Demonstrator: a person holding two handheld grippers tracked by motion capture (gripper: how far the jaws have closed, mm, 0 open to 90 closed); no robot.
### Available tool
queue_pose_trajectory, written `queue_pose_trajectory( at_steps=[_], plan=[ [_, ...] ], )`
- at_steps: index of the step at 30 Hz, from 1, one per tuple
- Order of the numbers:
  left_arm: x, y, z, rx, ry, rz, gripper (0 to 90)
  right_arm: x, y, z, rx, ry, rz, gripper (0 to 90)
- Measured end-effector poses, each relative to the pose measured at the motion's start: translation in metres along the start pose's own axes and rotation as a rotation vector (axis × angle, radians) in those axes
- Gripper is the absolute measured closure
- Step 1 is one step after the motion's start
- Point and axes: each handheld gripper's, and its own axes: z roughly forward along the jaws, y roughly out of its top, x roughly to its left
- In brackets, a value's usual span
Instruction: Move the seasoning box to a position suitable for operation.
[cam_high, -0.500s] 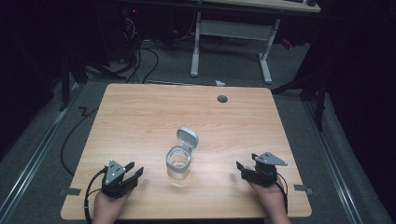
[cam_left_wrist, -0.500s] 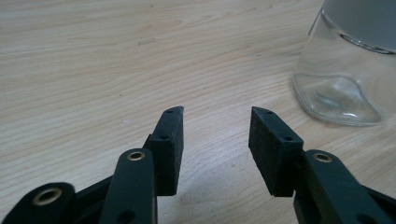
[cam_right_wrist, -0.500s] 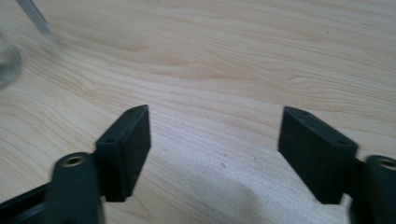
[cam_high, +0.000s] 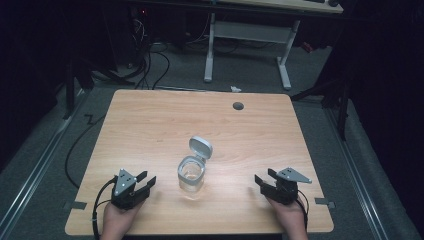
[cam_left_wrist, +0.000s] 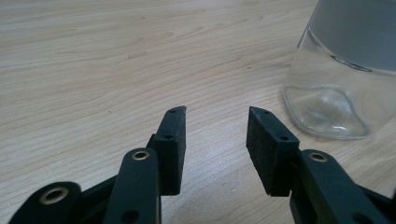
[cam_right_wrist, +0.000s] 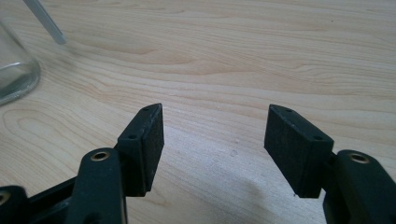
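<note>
A clear glass jar stands upright near the middle of the wooden table, its grey hinged lid flipped up behind the mouth. My left gripper rests on the table to the jar's left, open with nothing between its pads; in the left gripper view the jar's base sits at the upper right. My right gripper rests to the jar's right, open and empty. In the right gripper view the jar's edge shows at far left.
A round cable hole sits near the table's far right edge. Beyond the table stand a white desk frame and floor cables. A cable trails from the left gripper over the near edge.
</note>
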Motion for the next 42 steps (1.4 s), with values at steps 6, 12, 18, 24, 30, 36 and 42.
queue_pose_trajectory(
  at_steps=[6, 12, 18, 24, 30, 36, 42],
  plan=[
    [-0.002, -0.002, 0.000, 0.013, -0.002, -0.009, 57.8, 0.008, 0.000, 0.006, 0.008, 0.004, -0.030, 38.8],
    [-0.010, 0.002, 0.007, 0.019, -0.027, -0.137, 72.7, 0.011, 0.000, 0.007, 0.014, 0.033, -0.030, 42.9],
    [-0.026, -0.005, 0.027, 0.012, -0.012, -0.085, 85.9, 0.012, 0.000, 0.008, 0.010, 0.059, -0.019, 46.0],
    [-0.042, -0.016, 0.040, 0.026, -0.021, -0.038, 90.0, 0.016, 0.001, 0.006, 0.016, 0.074, -0.019, 49.1],
    [-0.045, -0.022, 0.044, 0.041, -0.019, -0.011, 90.0, 0.021, 0.000, 0.001, 0.001, 0.085, -0.033, 59.2],
    [-0.045, -0.024, 0.045, 0.052, -0.026, 0.005, 90.0, 0.018, -0.005, -0.002, 0.010, 0.093, -0.026, 64.0],
    [-0.049, -0.027, 0.042, 0.058, -0.039, 0.020, 90.0, 0.016, -0.007, -0.004, 0.014, 0.093, -0.013, 65.2]
  ],
)
